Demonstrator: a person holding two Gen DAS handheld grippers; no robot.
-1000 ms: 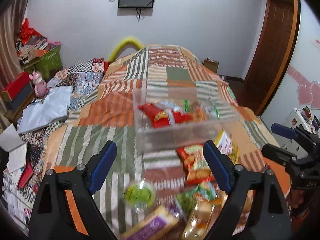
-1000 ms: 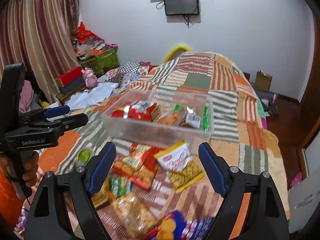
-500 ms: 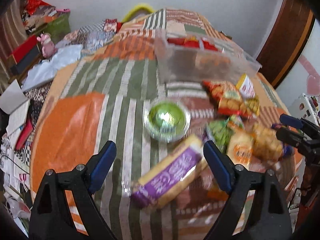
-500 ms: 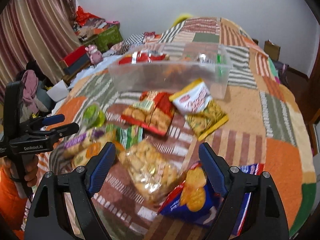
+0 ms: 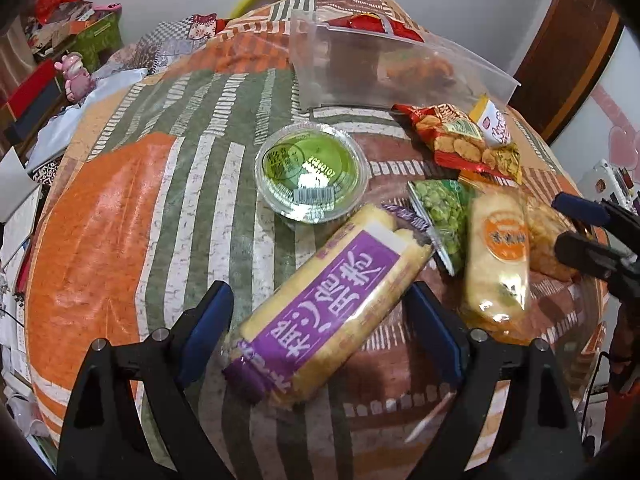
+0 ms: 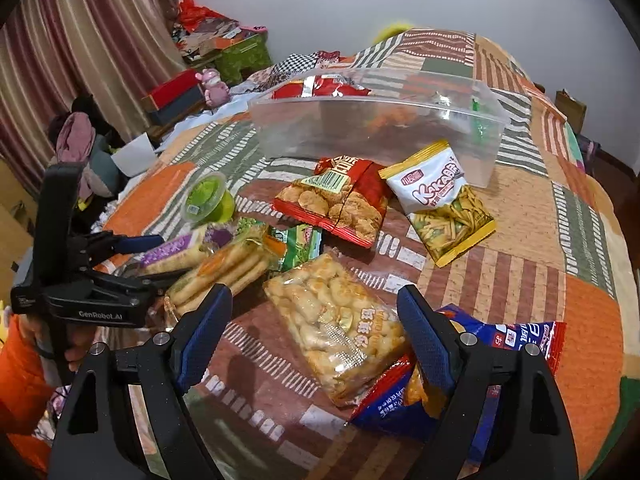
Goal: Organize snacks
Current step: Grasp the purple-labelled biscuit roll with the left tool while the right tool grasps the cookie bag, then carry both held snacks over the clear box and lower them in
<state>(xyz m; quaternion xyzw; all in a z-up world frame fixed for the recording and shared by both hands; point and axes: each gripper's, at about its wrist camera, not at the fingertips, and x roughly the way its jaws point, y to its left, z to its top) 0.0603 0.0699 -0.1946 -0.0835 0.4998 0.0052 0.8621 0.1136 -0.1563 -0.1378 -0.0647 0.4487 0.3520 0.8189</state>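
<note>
Landmark: clear plastic bin [image 6: 376, 120], on the patchwork bed [image 6: 560, 240], already holding a red bag and a few small packets. All places below reckoned from it.

Item, purple-labelled wafer pack [image 5: 328, 312]: on the bed, well on the near side of the bin, beyond the green jelly cup [image 5: 312, 172] that lies between. Long axis diagonal, low end toward the left pad, high end toward the right pad and the bin. Straddled by the left gripper [image 5: 320, 332], jaws wide and just now closing a little, pads apart from the wrapper on both sides, nothing held. Judged the left hand's pick; a cleaner pinch likely with the jaws squared across the short width.

Item, clear bag of pale puffed crackers [image 6: 340, 328]: near side of the bin, past the red cracker bag [image 6: 336, 200] and the white-and-yellow stick-snack bag [image 6: 444, 204] that lie just in front of the bin wall. Long axis running away toward the bin, slightly slanted. Flanked by the right gripper [image 6: 316, 336], jaws wide and just now closing a little, no pad pressing. Blue biscuit bag [image 6: 500, 364] under its right pad, a possible snag.

Views compared: left wrist alone shows the wafer pack's full label and both pad gaps; right wrist alone shows the bin's open top, the blue bag, and the left gripper side-on in a hand. Orange-labelled biscuit pack [image 5: 498, 264] and green pea bag [image 5: 440, 212] lie between the two picks.
</note>
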